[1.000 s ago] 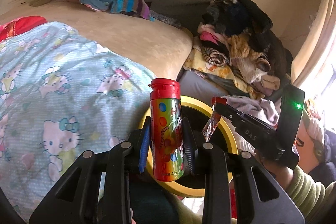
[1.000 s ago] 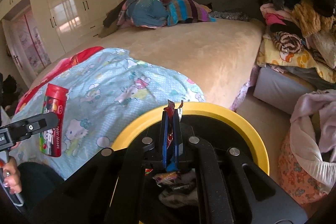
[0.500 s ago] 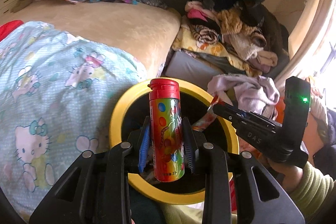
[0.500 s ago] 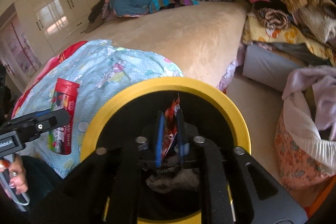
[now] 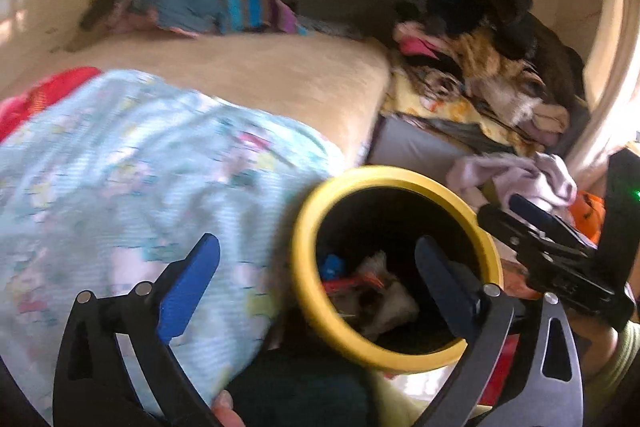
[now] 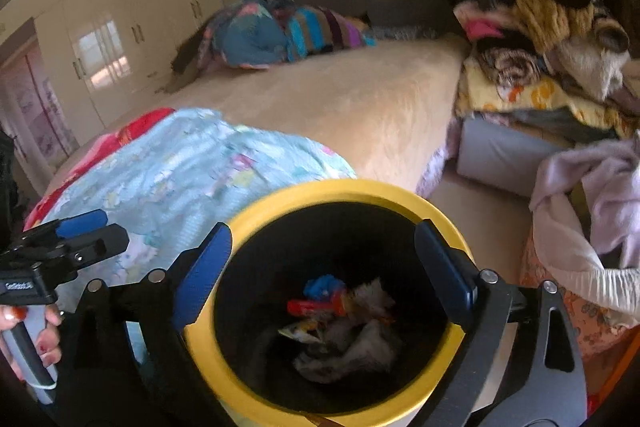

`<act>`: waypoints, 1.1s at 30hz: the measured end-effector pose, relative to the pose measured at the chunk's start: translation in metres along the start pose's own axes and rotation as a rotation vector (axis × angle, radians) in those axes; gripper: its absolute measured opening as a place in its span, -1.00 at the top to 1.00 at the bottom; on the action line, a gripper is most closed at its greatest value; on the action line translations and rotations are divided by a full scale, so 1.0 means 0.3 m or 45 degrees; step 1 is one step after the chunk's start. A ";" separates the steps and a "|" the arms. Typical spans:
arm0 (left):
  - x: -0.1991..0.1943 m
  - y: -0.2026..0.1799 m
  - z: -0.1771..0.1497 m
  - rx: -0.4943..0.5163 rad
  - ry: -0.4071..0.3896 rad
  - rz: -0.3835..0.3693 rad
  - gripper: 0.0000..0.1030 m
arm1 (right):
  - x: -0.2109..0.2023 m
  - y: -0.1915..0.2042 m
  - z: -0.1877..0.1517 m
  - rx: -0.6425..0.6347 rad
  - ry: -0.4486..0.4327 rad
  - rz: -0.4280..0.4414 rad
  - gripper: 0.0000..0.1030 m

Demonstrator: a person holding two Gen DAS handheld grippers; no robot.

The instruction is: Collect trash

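Both tongs stand wide apart with nothing between their blue pads. In the right wrist view the right gripper (image 6: 324, 271) fills the lower half of the frame, its fingers straddling the mouth of a yellow-rimmed bin (image 6: 340, 187) at lower centre. The trash (image 6: 340, 323) lies at the bottom of the bin: a red wrapper, a blue scrap and crumpled pale paper. In the left wrist view the left gripper (image 5: 318, 283) spans the lower frame, its left pad over the pale blue blanket (image 5: 140, 167) and its right pad over the bin's dark inside. The beige bed (image 6: 360, 95) crosses mid-frame, and a heap of clothes (image 6: 540, 7) fills the upper right.
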State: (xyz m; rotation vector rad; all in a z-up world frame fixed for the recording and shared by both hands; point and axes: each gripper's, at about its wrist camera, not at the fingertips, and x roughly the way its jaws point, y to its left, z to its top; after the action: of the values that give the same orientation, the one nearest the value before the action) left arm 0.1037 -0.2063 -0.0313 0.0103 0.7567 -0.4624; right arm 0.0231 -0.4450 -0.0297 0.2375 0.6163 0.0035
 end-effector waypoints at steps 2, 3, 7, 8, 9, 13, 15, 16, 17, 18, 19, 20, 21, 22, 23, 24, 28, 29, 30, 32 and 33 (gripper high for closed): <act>-0.046 0.026 -0.007 -0.023 -0.036 0.052 -0.87 | -0.016 0.041 0.002 -0.025 -0.025 0.022 -0.66; -0.076 0.045 -0.014 -0.040 -0.052 0.080 -0.87 | -0.028 0.070 0.001 -0.041 -0.046 0.034 -0.67; -0.186 0.101 -0.044 -0.093 -0.126 0.154 -0.87 | -0.073 0.172 -0.012 -0.084 -0.113 0.087 -0.81; -0.215 0.115 -0.056 -0.100 -0.146 0.175 -0.88 | -0.080 0.195 -0.016 -0.094 -0.121 0.102 -0.81; -0.241 0.123 -0.069 -0.106 -0.167 0.190 -0.88 | -0.091 0.226 -0.024 -0.108 -0.135 0.123 -0.81; -0.332 0.149 -0.123 -0.112 -0.229 0.257 -0.88 | -0.137 0.320 -0.066 -0.164 -0.212 0.136 -0.81; -0.374 0.164 -0.150 -0.119 -0.256 0.295 -0.88 | -0.157 0.356 -0.084 -0.196 -0.262 0.132 -0.81; -0.391 0.171 -0.161 -0.122 -0.269 0.306 -0.88 | -0.165 0.367 -0.090 -0.208 -0.280 0.128 -0.81; -0.408 0.179 -0.171 -0.127 -0.278 0.318 -0.88 | -0.176 0.377 -0.097 -0.221 -0.304 0.126 -0.81; -0.417 0.182 -0.178 -0.132 -0.284 0.331 -0.88 | -0.181 0.386 -0.100 -0.227 -0.317 0.125 -0.81; -0.431 0.189 -0.189 -0.135 -0.295 0.355 -0.88 | -0.189 0.394 -0.106 -0.231 -0.332 0.124 -0.81; -0.440 0.194 -0.199 -0.138 -0.302 0.370 -0.88 | -0.191 0.398 -0.106 -0.232 -0.339 0.128 -0.81; -0.446 0.197 -0.206 -0.139 -0.307 0.378 -0.88 | -0.195 0.405 -0.107 -0.239 -0.342 0.136 -0.81; -0.451 0.203 -0.215 -0.141 -0.309 0.381 -0.88 | -0.198 0.410 -0.108 -0.241 -0.345 0.138 -0.81; -0.456 0.208 -0.223 -0.147 -0.311 0.377 -0.88 | -0.203 0.414 -0.109 -0.242 -0.353 0.142 -0.81; -0.458 0.211 -0.228 -0.152 -0.316 0.373 -0.88 | -0.212 0.419 -0.110 -0.242 -0.367 0.145 -0.81; -0.470 0.217 -0.232 -0.166 -0.336 0.386 -0.88 | -0.250 0.445 -0.116 -0.268 -0.429 0.159 -0.81; -0.469 0.216 -0.233 -0.167 -0.335 0.389 -0.88 | -0.255 0.451 -0.116 -0.275 -0.439 0.167 -0.81; -0.468 0.215 -0.233 -0.165 -0.332 0.392 -0.88 | -0.261 0.456 -0.117 -0.278 -0.448 0.171 -0.81; -0.468 0.212 -0.234 -0.161 -0.335 0.398 -0.88 | -0.263 0.460 -0.120 -0.279 -0.450 0.177 -0.81; -0.470 0.209 -0.235 -0.157 -0.340 0.396 -0.88 | -0.261 0.461 -0.121 -0.280 -0.445 0.174 -0.81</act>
State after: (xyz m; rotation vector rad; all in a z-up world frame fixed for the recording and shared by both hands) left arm -0.0062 -0.0811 0.0010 -0.0476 0.5074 -0.1162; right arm -0.0523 -0.3083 0.0172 0.0629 0.2475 0.1577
